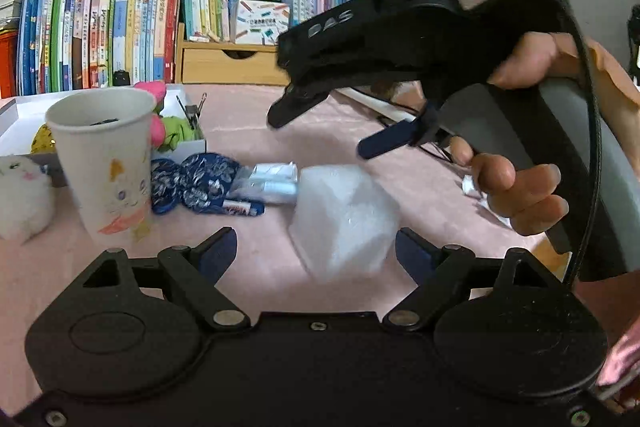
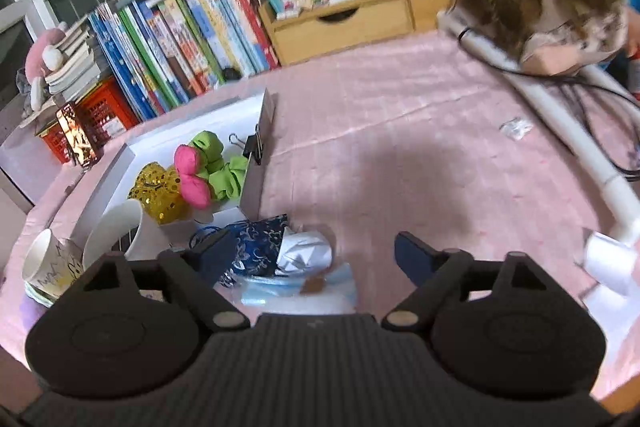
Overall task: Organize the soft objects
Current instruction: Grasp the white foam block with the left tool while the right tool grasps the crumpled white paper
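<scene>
Scrunchies fill the white box; foam block, blue pouch, masks remain; both tools apart, empty.

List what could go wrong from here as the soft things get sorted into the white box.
1. The paper cup stands upright right beside the blue pouch; a sweep for the pouch may tip it.
2. The translucent bag between the left gripper's open fingers looks slippery and blurred, so a grip may slide off.
3. The right gripper, open, hovers over pouch and masks together and may catch both.
</scene>
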### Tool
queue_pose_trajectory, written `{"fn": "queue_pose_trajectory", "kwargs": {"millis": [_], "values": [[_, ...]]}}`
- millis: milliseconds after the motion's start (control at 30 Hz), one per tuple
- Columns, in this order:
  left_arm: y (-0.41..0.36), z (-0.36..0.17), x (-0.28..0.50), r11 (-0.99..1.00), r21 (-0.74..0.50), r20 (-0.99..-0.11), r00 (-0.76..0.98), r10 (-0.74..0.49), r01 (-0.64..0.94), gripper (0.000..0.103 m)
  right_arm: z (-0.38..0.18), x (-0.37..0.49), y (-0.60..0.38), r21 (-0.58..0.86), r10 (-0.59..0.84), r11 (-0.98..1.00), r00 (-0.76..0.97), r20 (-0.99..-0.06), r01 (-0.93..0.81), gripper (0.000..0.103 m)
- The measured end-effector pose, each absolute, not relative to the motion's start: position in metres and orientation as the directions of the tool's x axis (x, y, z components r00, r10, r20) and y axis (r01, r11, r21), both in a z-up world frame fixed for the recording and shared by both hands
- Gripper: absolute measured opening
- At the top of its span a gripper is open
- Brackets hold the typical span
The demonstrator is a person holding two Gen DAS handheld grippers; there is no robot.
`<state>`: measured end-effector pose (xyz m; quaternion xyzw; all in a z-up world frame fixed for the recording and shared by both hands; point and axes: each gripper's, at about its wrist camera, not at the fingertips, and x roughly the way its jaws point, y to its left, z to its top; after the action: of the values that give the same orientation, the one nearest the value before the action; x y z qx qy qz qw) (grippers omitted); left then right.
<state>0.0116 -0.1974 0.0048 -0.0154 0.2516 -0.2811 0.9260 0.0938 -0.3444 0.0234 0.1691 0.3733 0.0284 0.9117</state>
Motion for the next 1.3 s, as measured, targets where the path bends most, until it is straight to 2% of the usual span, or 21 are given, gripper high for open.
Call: {"fn": "queue_pose_trajectory", "kwargs": {"millis": [267,367,433,500,567,633,767,833,933,1300], "values": [[-0.209,-0.003,0.025,0.849,-0.205,-0.453,0.722,-0.523,0.486,0.085,0.009,0.126,-0.338,0.306,0.219,0.951,0.609,-0.762,0.042,0.072],[-0.209,-0.007,0.027,0.844,-0.226,-0.455,0.713,-0.533,0.487,0.085,0.002,0.131,-0.339,0.326,0.245,0.945,0.584,-0.774,0.035,0.062],[-0.210,-0.009,0.028,0.841,-0.233,-0.459,0.708,-0.538,0.488,0.085,-0.003,0.133,-0.340,0.336,0.253,0.941,0.572,-0.780,0.041,0.050],[-0.210,-0.011,0.029,0.836,-0.240,-0.459,0.701,-0.546,0.493,0.085,-0.006,0.134,-0.342,0.347,0.264,0.937,0.565,-0.782,0.041,0.042],[-0.211,-0.012,0.030,0.829,-0.246,-0.460,0.692,-0.556,0.502,0.083,-0.007,0.134,-0.343,0.355,0.271,0.934,0.559,-0.784,0.045,0.039],[-0.212,-0.012,0.030,0.816,-0.253,-0.456,0.680,-0.574,0.519,0.074,-0.008,0.132,-0.345,0.365,0.279,0.930,0.558,-0.781,0.046,0.033],[-0.213,-0.012,0.028,0.803,-0.254,-0.455,0.666,-0.591,0.539,0.064,-0.011,0.130,-0.347,0.387,0.298,0.921,0.552,-0.779,0.050,0.029],[-0.212,-0.011,0.026,0.797,-0.255,-0.451,0.662,-0.598,0.547,0.055,-0.010,0.129,-0.347,0.390,0.299,0.919,0.554,-0.777,0.051,0.029],[-0.208,-0.008,0.023,0.791,-0.257,-0.450,0.656,-0.606,0.555,0.050,-0.009,0.127,-0.347,0.389,0.294,0.920,0.558,-0.776,0.055,0.026],[-0.189,0.007,0.007,0.795,-0.211,-0.425,0.679,-0.598,0.568,0.044,-0.002,0.119,-0.346,0.389,0.292,0.920,0.579,-0.761,0.048,0.021]]}}
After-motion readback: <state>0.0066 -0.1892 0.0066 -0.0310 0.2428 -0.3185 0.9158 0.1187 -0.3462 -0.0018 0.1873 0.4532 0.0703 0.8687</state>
